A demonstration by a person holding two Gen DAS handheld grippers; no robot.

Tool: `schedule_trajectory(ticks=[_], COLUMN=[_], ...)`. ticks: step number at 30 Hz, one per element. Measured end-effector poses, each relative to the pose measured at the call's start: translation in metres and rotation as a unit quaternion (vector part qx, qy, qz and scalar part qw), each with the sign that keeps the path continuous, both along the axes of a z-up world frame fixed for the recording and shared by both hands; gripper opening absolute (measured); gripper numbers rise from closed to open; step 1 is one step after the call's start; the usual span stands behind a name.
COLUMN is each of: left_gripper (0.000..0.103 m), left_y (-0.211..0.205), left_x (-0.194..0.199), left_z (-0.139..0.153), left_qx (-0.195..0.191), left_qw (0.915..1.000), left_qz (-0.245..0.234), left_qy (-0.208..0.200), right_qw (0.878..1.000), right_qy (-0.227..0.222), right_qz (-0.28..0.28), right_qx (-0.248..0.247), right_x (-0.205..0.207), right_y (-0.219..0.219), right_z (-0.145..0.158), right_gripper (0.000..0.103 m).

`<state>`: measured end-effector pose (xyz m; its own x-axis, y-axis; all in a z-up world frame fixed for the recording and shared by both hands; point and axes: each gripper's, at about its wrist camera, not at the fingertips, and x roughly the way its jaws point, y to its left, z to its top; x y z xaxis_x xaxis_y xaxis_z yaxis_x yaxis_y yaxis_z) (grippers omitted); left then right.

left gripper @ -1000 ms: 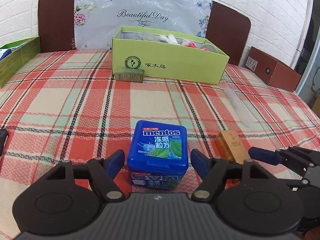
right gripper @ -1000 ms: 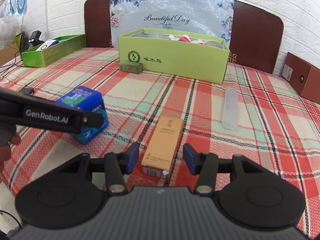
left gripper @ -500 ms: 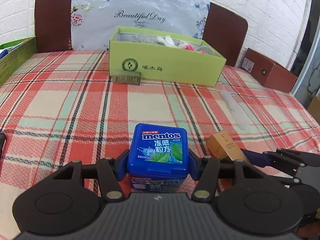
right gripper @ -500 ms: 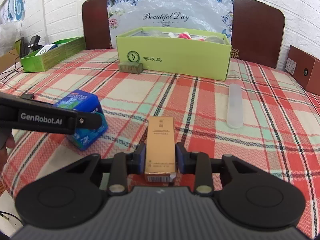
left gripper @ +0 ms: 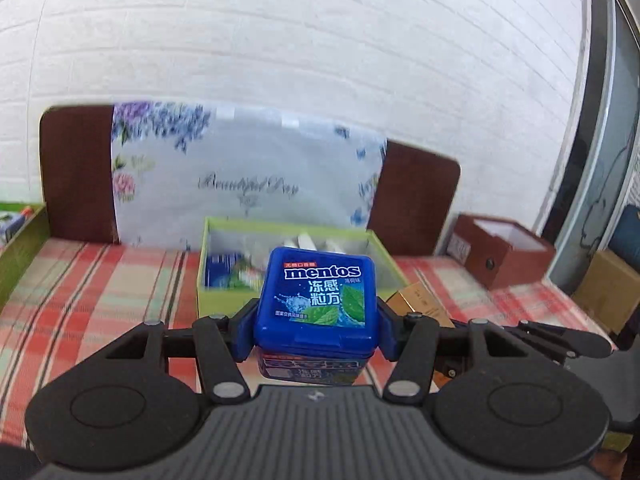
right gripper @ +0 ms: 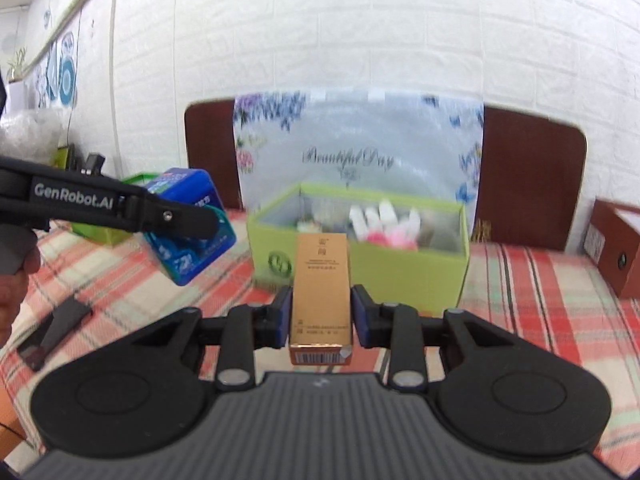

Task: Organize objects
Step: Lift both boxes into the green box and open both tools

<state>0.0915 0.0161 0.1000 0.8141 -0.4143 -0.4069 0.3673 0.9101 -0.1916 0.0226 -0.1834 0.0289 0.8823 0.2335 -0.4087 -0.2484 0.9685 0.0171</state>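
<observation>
My left gripper (left gripper: 316, 330) is shut on a blue Mentos box (left gripper: 318, 294), held in the air above the plaid tablecloth. In the right wrist view the same blue Mentos box (right gripper: 192, 226) hangs at the left, clamped by the left gripper's fingers (right gripper: 176, 218). My right gripper (right gripper: 321, 318) is shut on a slim gold carton (right gripper: 322, 294), lifted off the cloth too. Behind both stands an open lime-green box (right gripper: 408, 270) with several small items inside; the lime-green box (left gripper: 208, 264) also shows in the left wrist view.
A brown box (left gripper: 496, 258) sits at the right by the wall; the brown box (right gripper: 612, 252) shows in the right wrist view as well. A second green tray (left gripper: 20, 248) lies at the far left. A dark flat object (right gripper: 52, 328) lies on the cloth. A person's hand (right gripper: 12, 276) holds the left tool.
Both grippers closed on their objects, the Mentos box and the gold carton, then rose with them off the cloth. The green box now appears lower and its inside shows.
</observation>
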Motion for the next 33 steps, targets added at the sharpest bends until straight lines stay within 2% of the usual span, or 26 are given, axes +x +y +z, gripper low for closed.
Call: schedule_trajectory(ticks=[4, 6, 9, 17, 23, 24, 25, 26, 27, 29, 33], left_gripper=[0.06, 0.06, 0.06, 0.06, 0.06, 0.067, 0.086, 0.092, 0.093, 0.093, 0.093], left_y=[-0.004, -0.007, -0.016, -0.026, -0.027, -0.026, -0.026, -0.026, -0.025, -0.024, -0.024], left_x=[0.037, 0.059, 0.09, 0.149, 0.175, 0.177, 0.179, 0.179, 0.178, 0.172, 0.156], left_z=[0.021, 0.023, 0.016, -0.016, -0.034, -0.037, -0.039, -0.041, -0.042, -0.044, -0.043], left_qx=[-0.015, -0.021, -0.008, 0.001, 0.006, 0.0, 0.001, 0.008, 0.015, 0.027, 0.032], left_qw=[0.9997, 0.9994, 0.9993, 0.9985, 0.9981, 0.9982, 0.9981, 0.9976, 0.9971, 0.9973, 0.997], left_qz=[0.019, 0.028, 0.037, 0.045, 0.052, 0.055, 0.058, 0.066, 0.073, 0.067, 0.069], left_qy=[-0.011, -0.009, 0.0, 0.03, 0.031, 0.023, 0.02, 0.021, 0.018, 0.009, 0.012], right_qw=[0.999, 0.998, 0.998, 0.998, 0.998, 0.998, 0.998, 0.998, 0.998, 0.997, 0.995], right_qy=[-0.041, -0.054, -0.061, -0.023, 0.001, 0.005, 0.008, 0.008, 0.007, -0.003, -0.038], right_qz=[-0.004, -0.011, -0.021, -0.041, -0.048, -0.05, -0.051, -0.048, -0.043, -0.056, -0.064], right_qx=[-0.014, -0.02, -0.029, -0.042, -0.042, -0.04, -0.036, -0.034, -0.036, -0.051, -0.067], right_x=[0.03, 0.047, 0.078, 0.151, 0.188, 0.193, 0.198, 0.202, 0.205, 0.202, 0.184], right_y=[0.0, 0.0, -0.002, -0.008, -0.008, -0.009, -0.01, -0.01, -0.011, -0.01, -0.011], right_z=[0.028, 0.038, 0.043, 0.015, -0.008, -0.012, -0.017, -0.021, -0.025, -0.031, -0.033], right_gripper=[0.03, 0.03, 0.03, 0.031, 0.031, 0.031, 0.031, 0.038, 0.062, 0.088, 0.103])
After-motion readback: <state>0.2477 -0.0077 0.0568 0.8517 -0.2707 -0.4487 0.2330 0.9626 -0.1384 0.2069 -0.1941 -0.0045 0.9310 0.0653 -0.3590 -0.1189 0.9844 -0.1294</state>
